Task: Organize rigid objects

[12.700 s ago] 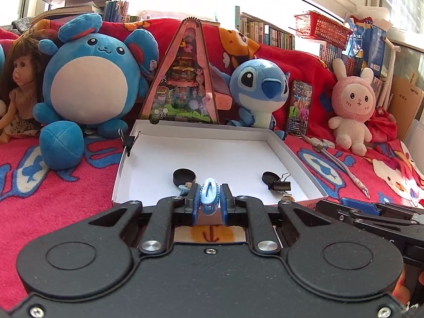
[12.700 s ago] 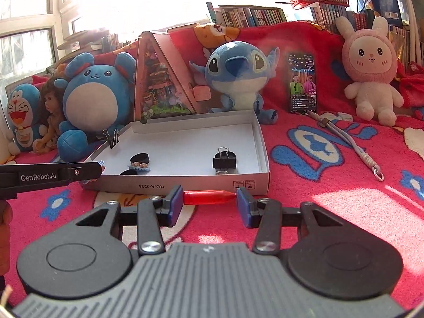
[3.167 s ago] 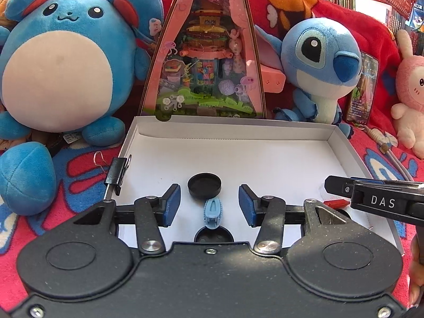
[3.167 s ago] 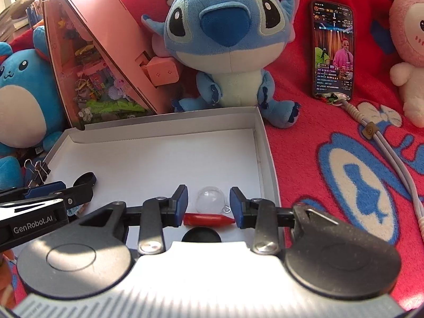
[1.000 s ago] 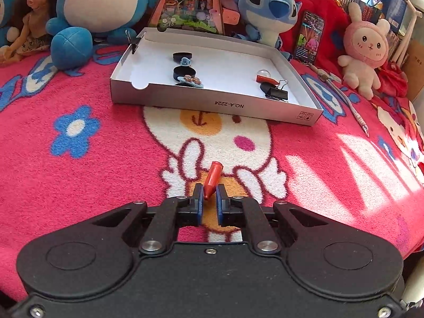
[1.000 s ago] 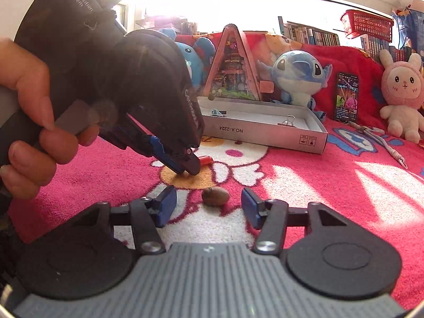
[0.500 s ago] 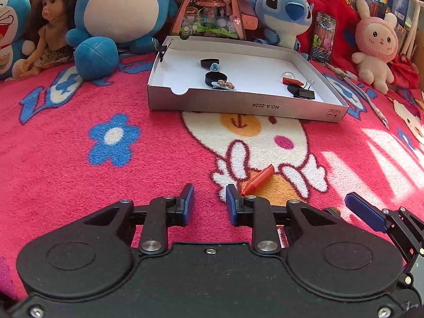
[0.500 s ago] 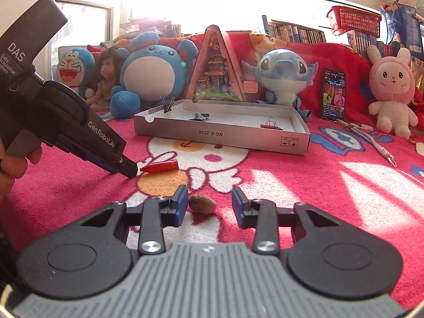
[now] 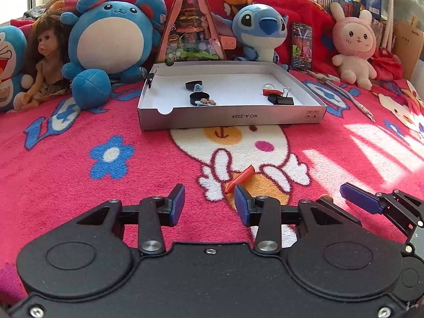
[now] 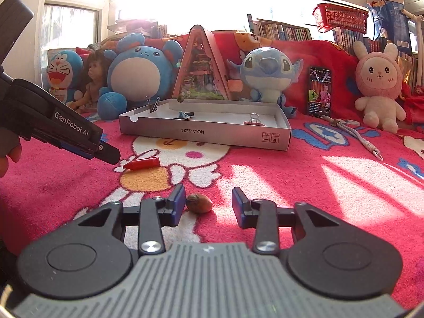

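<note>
On the red blanket [image 10: 291, 185], short of the white box [image 10: 204, 132], a brown nut-like piece [image 10: 199, 204] lay between the right gripper's [image 10: 208, 205] parted, just-widened jaws, nearer the left pad, while the left gripper [image 9: 209, 202], jaws just opened and empty, hovered beside the red cone [image 9: 239, 179].

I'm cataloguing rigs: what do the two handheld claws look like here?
Both claws, left claw and right claw, have black linkages, silver screws and blue finger pads. The left body is smooth black with white "GenRobot.AI" lettering; the right body is ribbed grey.
</note>
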The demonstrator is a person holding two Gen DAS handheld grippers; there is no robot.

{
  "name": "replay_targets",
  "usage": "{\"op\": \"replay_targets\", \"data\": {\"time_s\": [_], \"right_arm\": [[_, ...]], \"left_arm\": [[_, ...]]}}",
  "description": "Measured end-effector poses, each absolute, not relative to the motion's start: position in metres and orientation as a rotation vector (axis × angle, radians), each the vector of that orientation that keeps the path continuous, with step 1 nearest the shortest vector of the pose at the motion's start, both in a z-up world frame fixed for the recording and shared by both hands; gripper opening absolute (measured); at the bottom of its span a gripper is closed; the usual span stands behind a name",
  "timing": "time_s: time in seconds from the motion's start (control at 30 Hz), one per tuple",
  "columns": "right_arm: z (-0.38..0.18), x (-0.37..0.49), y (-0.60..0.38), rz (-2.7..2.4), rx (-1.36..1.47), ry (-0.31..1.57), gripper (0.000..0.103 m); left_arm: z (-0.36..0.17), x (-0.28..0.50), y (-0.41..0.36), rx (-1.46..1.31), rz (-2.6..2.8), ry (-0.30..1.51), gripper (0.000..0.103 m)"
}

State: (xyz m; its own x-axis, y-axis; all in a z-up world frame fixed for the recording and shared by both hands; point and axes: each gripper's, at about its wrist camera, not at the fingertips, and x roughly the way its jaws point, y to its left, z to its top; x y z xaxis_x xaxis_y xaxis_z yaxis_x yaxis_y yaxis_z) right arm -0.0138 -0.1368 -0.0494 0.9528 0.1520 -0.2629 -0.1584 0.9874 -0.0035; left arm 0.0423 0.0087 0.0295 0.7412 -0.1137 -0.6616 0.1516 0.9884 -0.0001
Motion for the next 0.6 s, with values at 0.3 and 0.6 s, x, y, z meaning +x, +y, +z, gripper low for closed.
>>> {"op": "replay_targets", "data": {"time_s": [0.3, 0.6], "right_arm": [[-0.049, -0.017, -0.141, 0.145, -0.02, 0.271, 0.047], [-0.049, -0.014, -0.143, 0.175, -0.032, 0.274, 0.048]], "left_arm": [[0.012, 0.063, 0.017, 0.011, -0.048, 0.749, 0.04], [0.016, 0.054, 0.016, 0.023, -0.057, 0.705, 0.042]]}}
